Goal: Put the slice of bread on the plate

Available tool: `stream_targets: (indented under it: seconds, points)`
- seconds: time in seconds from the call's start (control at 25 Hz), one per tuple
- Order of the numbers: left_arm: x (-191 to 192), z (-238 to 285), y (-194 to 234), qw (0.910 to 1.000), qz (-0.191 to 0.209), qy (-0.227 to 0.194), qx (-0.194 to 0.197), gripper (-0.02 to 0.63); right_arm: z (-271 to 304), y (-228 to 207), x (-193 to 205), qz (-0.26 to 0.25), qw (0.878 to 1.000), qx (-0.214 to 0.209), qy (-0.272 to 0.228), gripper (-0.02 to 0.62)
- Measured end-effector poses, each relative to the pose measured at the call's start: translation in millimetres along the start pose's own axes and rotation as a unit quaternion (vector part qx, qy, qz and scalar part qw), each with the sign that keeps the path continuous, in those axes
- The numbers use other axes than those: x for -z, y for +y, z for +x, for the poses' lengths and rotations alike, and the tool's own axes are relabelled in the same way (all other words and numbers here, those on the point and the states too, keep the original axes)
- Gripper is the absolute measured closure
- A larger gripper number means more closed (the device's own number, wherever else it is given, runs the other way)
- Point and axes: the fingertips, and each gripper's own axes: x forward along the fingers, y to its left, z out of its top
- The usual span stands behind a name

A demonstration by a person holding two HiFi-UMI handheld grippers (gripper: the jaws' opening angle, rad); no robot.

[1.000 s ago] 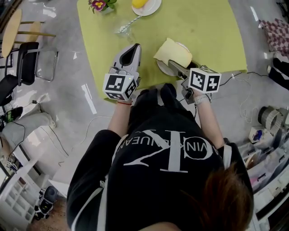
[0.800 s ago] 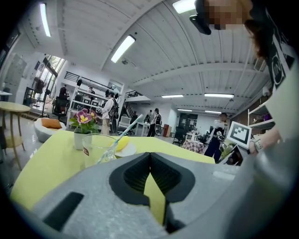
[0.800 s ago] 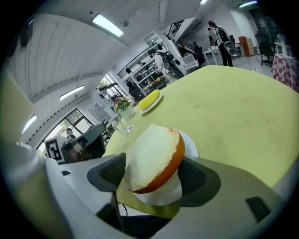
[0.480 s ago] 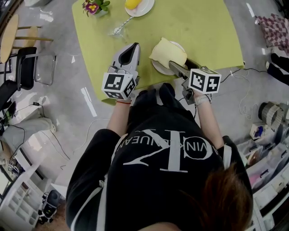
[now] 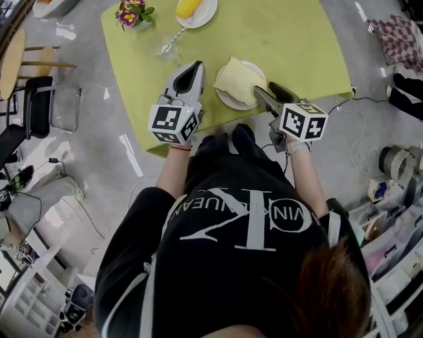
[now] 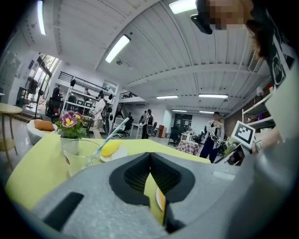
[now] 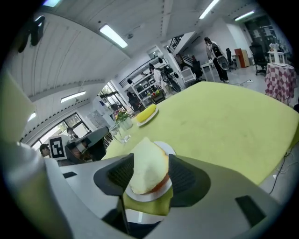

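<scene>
Head view: two claws reach over one yellow-green surface (image 5: 297, 39). There are two plates. The nearer plate (image 5: 227, 101) carries the single slice of bread (image 5: 234, 79), which hides most of it. The far plate (image 5: 206, 12), cut off by the frame, holds something yellow that is hard to name. One glass (image 5: 169, 45) with a straw and one flower pot (image 5: 131, 13) stand beside it. The left claw (image 5: 193, 68) is closed to a point and empty. The right claw (image 5: 261, 94) points at the nearer plate's rim.

Left gripper view: the left claw (image 6: 149, 156) has its pads together at the tips, with only a sliver of surface showing below.

Right gripper view: the right claw (image 7: 148, 176) stands open, its jaws just now closing. The slice of bread (image 7: 147, 161) shows in the gap, lying on its plate (image 7: 145, 197), and the pads are not pressing it.
</scene>
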Motion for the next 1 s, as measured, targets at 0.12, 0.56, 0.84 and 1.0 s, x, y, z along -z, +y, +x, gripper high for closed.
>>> stream_targets:
  seconds: [0.12,0.56,0.84,1.0]
  points:
    - [-4,-2,0,1.0,0.004,-0.003,-0.004,0.595,-6,2,-11,-0.017,1.0,-0.006,-0.025,0.437]
    - [-21,-15,18,0.999,0.014,-0.022,-0.037,0.595,-15,3,-46,-0.059,0.995,-0.004,-0.082,0.594]
    - [-31,-23,21,0.9978,0.019,-0.037,-0.053,0.595,-25,1,-63,-0.092,0.99,-0.001,-0.107,0.594]
    - [-38,-29,22,0.9967,0.024,-0.046,-0.062,0.595,-31,4,-76,-0.124,0.984,0.0,-0.13,0.594]
